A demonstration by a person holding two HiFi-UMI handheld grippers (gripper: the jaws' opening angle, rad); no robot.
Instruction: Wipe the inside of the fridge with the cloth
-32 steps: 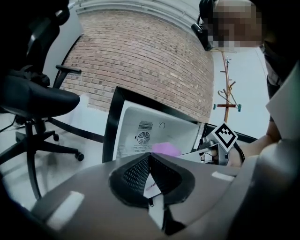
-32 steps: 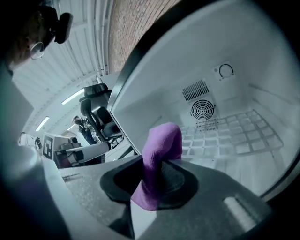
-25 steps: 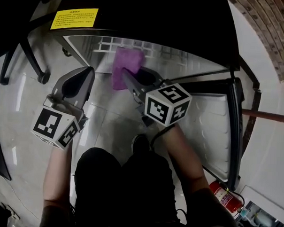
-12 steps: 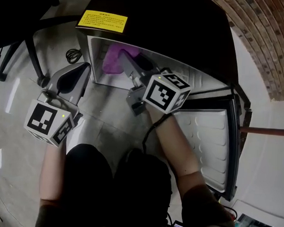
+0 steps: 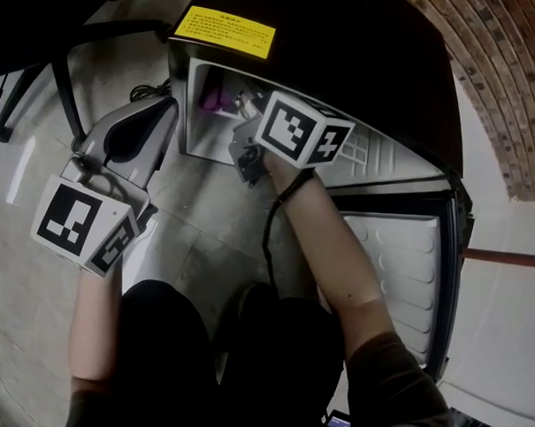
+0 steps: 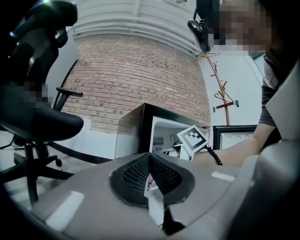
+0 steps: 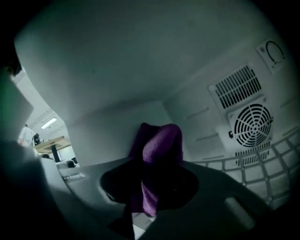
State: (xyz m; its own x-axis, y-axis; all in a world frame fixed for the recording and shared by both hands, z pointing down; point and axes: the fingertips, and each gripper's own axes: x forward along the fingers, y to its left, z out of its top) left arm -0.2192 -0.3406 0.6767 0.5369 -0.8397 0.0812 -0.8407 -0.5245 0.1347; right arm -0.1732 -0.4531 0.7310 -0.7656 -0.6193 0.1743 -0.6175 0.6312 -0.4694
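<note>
Purple cloth [image 7: 161,143] — R gripper [image 7: 149,185], inside fridge [image 7: 117,70]

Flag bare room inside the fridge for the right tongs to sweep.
Free: smooth white wall above the purple cloth clamped in the right tongs, and the plain panel between cloth and round fan grille. Crowded: lower right, where the white wire shelf meets the grille.

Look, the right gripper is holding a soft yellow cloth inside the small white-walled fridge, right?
Not quite. The soft cloth is purple, not yellow. The right gripper view shows the right gripper shut on it inside the small white-walled fridge.
</note>
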